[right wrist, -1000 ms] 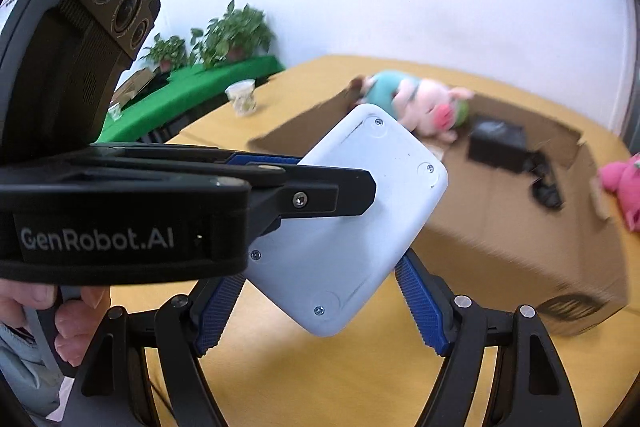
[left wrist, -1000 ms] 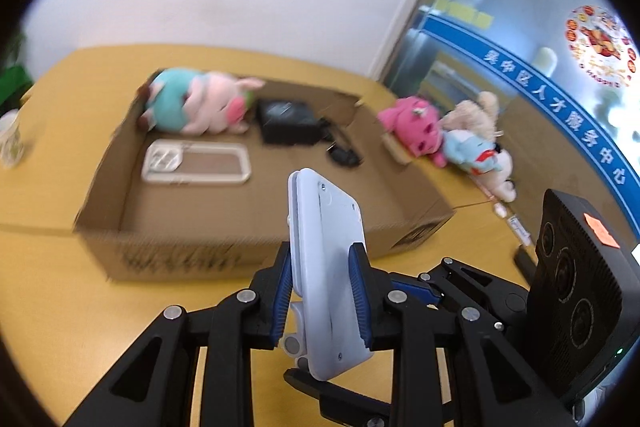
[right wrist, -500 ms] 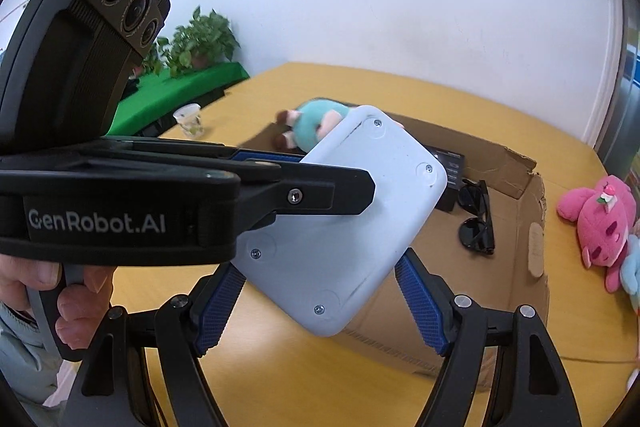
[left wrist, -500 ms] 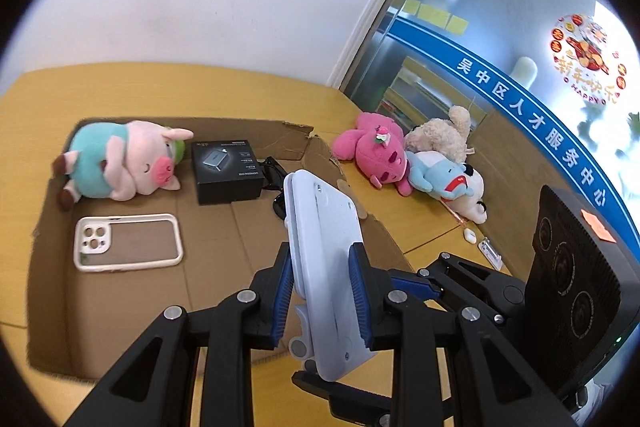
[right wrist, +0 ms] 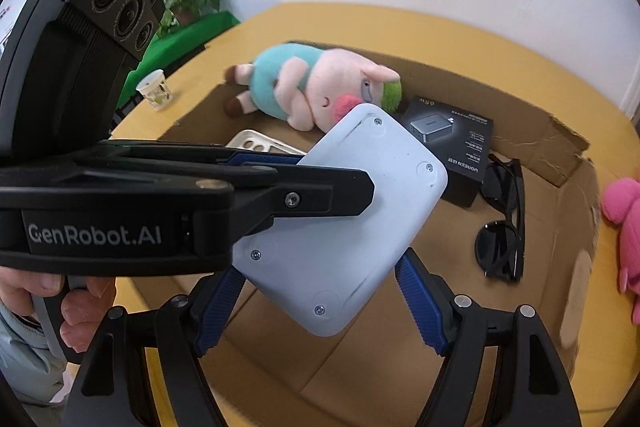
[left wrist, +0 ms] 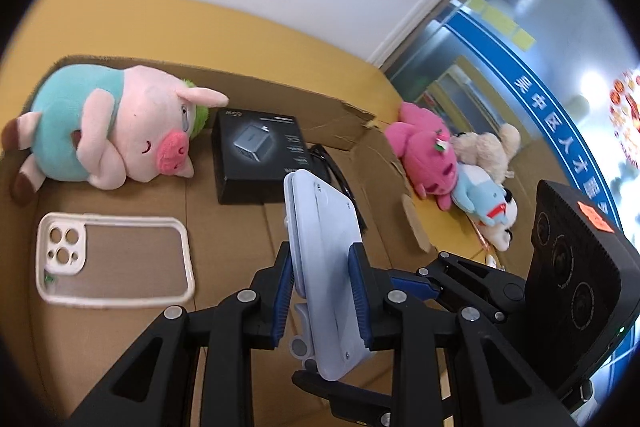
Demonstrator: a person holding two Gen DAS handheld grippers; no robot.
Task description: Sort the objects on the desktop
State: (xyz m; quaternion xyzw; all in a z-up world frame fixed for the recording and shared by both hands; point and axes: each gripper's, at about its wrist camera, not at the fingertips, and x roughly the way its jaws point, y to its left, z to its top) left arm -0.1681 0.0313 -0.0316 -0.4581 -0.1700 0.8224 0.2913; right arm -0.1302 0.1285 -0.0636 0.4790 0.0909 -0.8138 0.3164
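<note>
White device [left wrist: 324, 255] pinched between left fingers [left wrist: 357, 291] over the cardboard box [left wrist: 344, 125] (right fingers [right wrist: 416, 307] spread, empty)

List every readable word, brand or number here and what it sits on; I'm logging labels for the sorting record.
"GenRobot.AI": side of the left gripper.
"UGREEN": edge of the black charger box.
"65W": corner of that box, seen upside down from the left wrist.
Chinese characters, partly readable "吴中区人才服务中": blue wall band.
Fine print on the box: too small to read.
</note>
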